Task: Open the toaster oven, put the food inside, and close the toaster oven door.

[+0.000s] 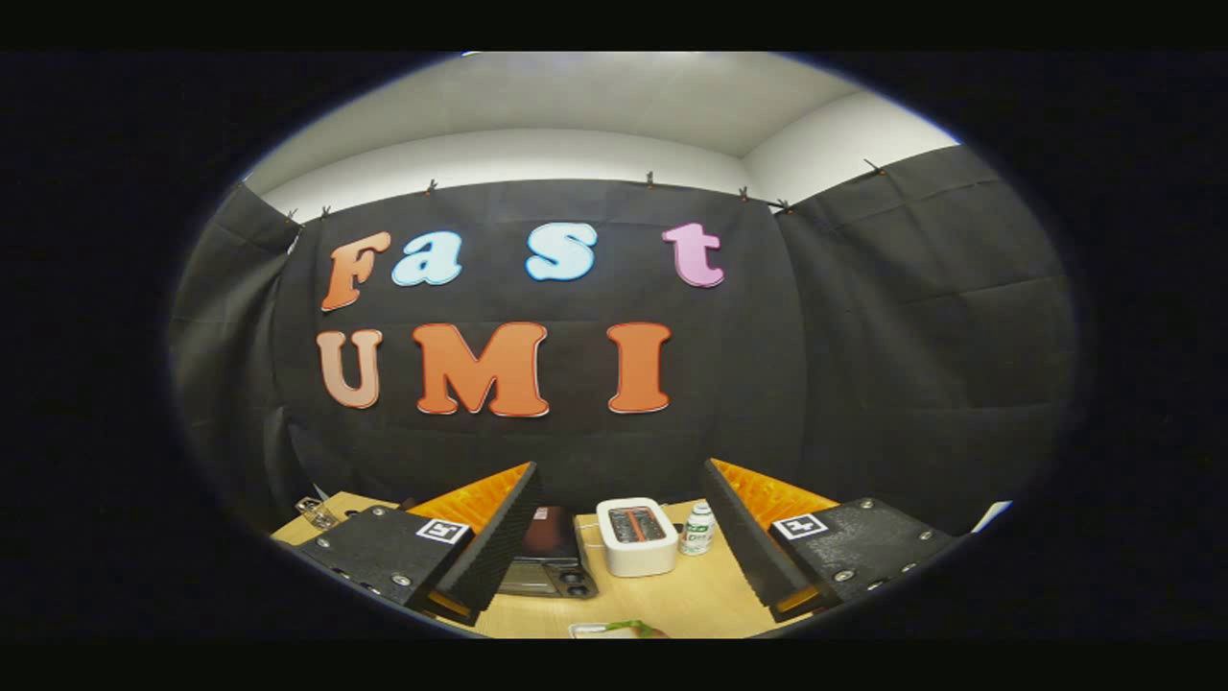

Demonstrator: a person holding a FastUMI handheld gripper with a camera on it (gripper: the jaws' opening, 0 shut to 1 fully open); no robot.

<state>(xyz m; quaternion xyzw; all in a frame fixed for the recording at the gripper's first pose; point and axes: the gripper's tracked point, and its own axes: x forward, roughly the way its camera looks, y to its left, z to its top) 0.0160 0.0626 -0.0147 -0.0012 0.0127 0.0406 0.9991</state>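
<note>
My gripper (622, 537) is held high above the wooden table (691, 600), open, with nothing between its fingers. Between them, far below, stands the dark toaster oven (550, 561), partly hidden by the left finger (499, 537); its door looks closed. Nearest to me, at the table's front edge between the fingers, lies a white plate (590, 631) with some green and reddish food (633, 629) on it, only partly in view.
A white slot toaster (636, 536) stands to the right of the toaster oven. A small white bottle (697, 530) with a green label stands next to it, close to the right finger (743, 523). A metal clip (315, 512) sits at the table's far left corner.
</note>
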